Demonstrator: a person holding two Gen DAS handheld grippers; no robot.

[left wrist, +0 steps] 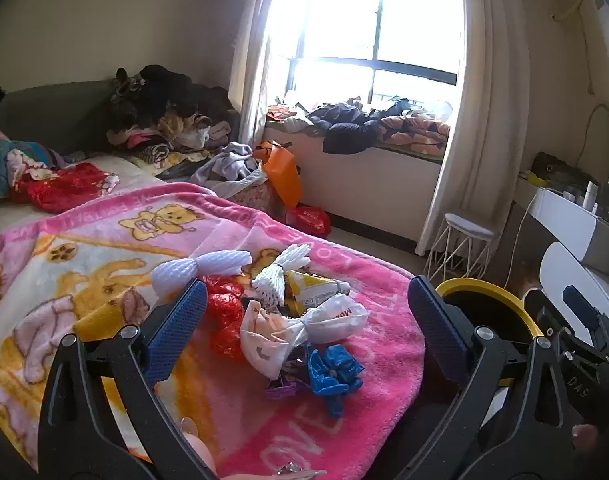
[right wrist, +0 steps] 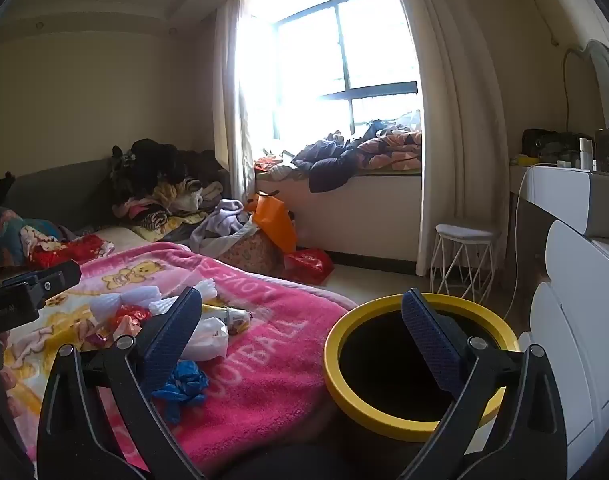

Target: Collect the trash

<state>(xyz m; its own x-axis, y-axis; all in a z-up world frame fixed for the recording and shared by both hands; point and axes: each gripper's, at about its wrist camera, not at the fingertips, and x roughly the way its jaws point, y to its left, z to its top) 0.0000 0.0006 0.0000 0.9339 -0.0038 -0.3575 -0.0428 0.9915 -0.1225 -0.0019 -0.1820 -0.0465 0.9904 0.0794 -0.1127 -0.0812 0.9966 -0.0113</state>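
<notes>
Pink cartoon-bear blanket (left wrist: 232, 216) spread over the bed. Heap of dark and patterned clothing (left wrist: 164, 120) against the grey headboard (left wrist: 52, 112). Bright window (left wrist: 376, 28) between cream curtains (left wrist: 484, 100); crumpled garments (left wrist: 384, 124) along the sill. Orange paper bag (left wrist: 282, 172) and red plastic bag (left wrist: 310, 220) on the floor beside the bed. White wire-legged stool (left wrist: 460, 248) below the right curtain. White dresser (right wrist: 572, 196) at far right.

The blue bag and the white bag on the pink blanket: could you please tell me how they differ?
The blue bag is small, dark and tightly crumpled; the white bag is larger, pale, printed and pinched at its middle like a bow. The blue bag lies nearer the camera, the white bag behind it. Both are plastic and rest loose on the pink blanket.
</notes>
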